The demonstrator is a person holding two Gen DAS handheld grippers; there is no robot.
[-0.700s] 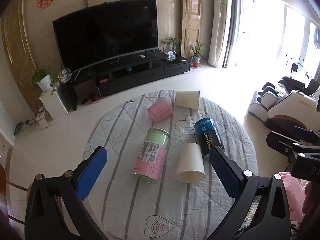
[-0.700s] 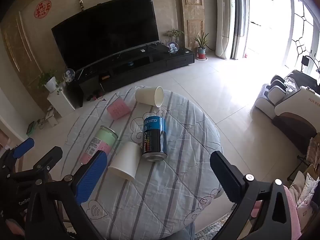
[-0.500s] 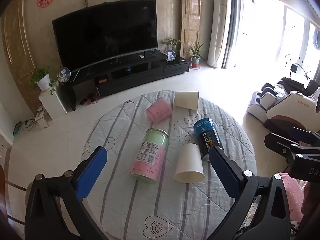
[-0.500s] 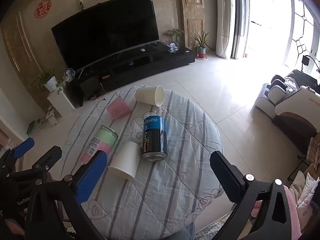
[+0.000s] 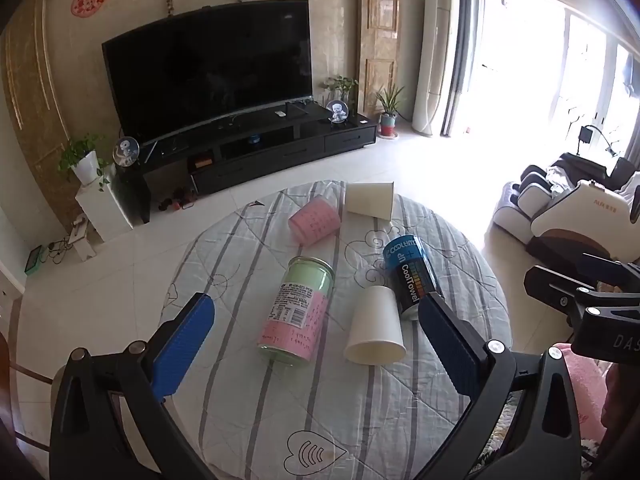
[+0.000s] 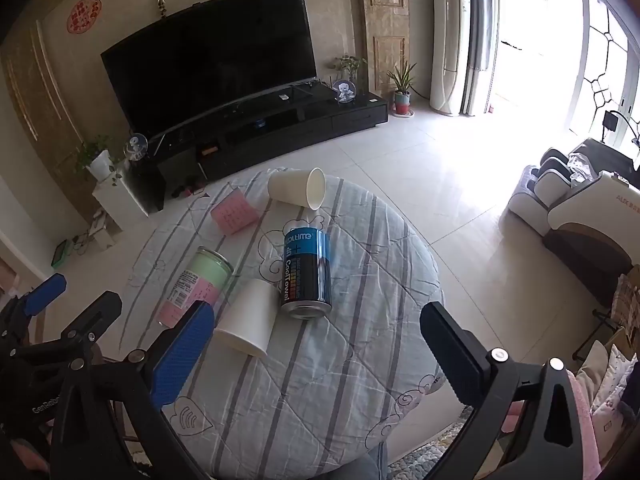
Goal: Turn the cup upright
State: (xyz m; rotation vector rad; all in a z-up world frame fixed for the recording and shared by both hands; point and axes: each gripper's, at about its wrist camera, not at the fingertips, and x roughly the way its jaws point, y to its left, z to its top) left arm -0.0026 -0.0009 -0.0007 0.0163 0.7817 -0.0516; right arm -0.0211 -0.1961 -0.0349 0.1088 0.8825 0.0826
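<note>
A white paper cup [image 5: 375,327] lies on its side on the round table [image 5: 360,412], its mouth toward me; it also shows in the right wrist view [image 6: 248,323]. A second white paper cup [image 5: 369,200] lies on its side at the table's far edge, also seen in the right wrist view [image 6: 297,188]. My left gripper [image 5: 316,320] is open and empty, held above the near part of the table. My right gripper [image 6: 316,332] is open and empty, above the table's near right side.
A blue and black can [image 5: 408,276], a green and pink jar [image 5: 298,312] and a pink roll [image 5: 315,226] lie on the striped tablecloth. A TV on a black stand [image 5: 256,148] is behind. A massage chair [image 5: 576,212] stands at the right.
The left gripper has drifted slightly, so the table objects sit a touch lower left in its view. The right gripper has hardly moved. Both stay open.
</note>
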